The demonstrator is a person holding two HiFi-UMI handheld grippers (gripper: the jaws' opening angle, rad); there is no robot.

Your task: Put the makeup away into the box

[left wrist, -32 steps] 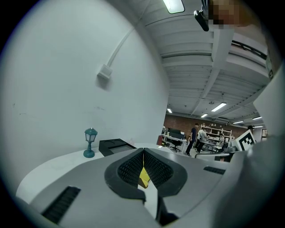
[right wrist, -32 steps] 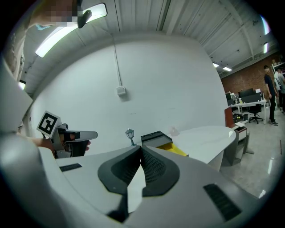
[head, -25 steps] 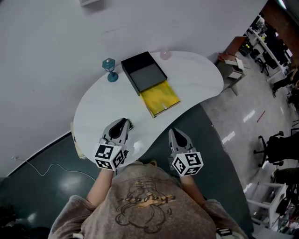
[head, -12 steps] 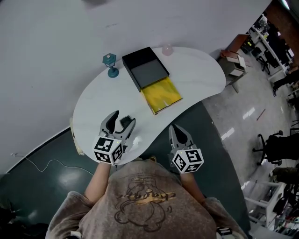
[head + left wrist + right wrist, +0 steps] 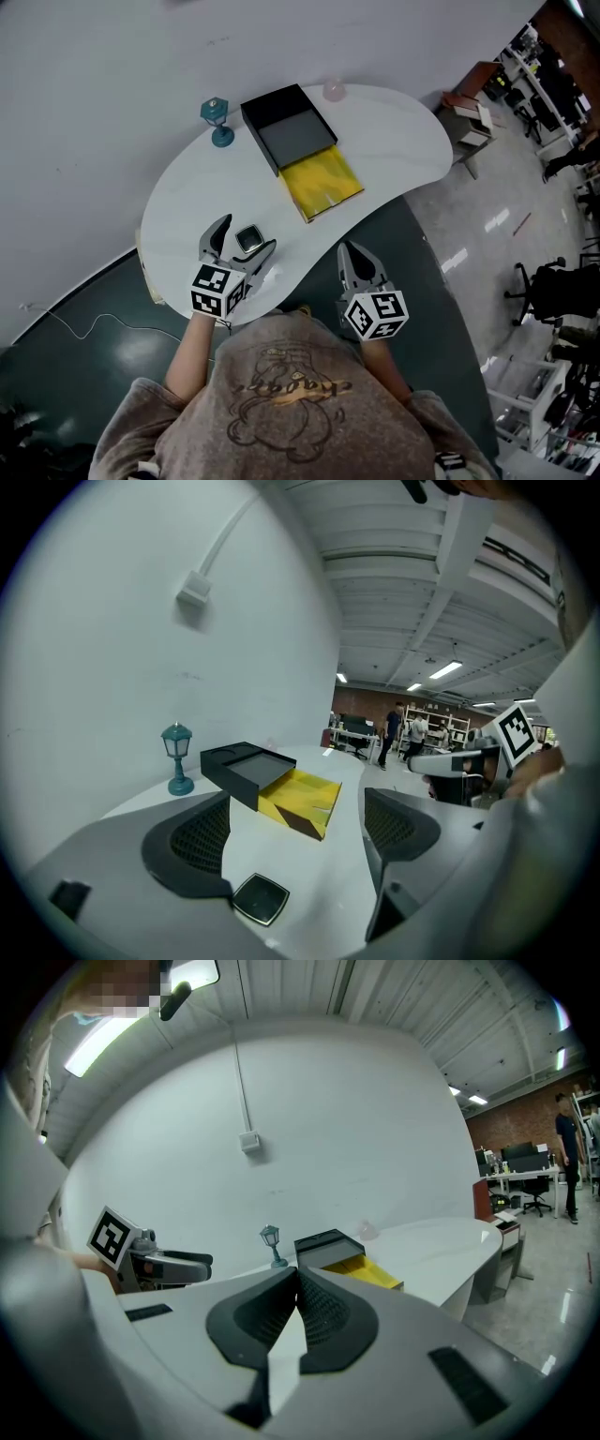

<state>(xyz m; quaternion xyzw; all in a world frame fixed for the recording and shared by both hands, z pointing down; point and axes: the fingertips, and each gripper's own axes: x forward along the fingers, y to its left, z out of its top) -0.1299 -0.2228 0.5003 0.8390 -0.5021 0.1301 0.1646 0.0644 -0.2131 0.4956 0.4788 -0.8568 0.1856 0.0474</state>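
The left gripper was low over the near edge of the white table, its jaws opening wide. A small square black compact lay flat on the table between them, touched by neither pad. The right gripper was closed and empty. The black box, with its yellow drawer pulled out, stood well beyond.

white wall, dark glossy floor, office chair
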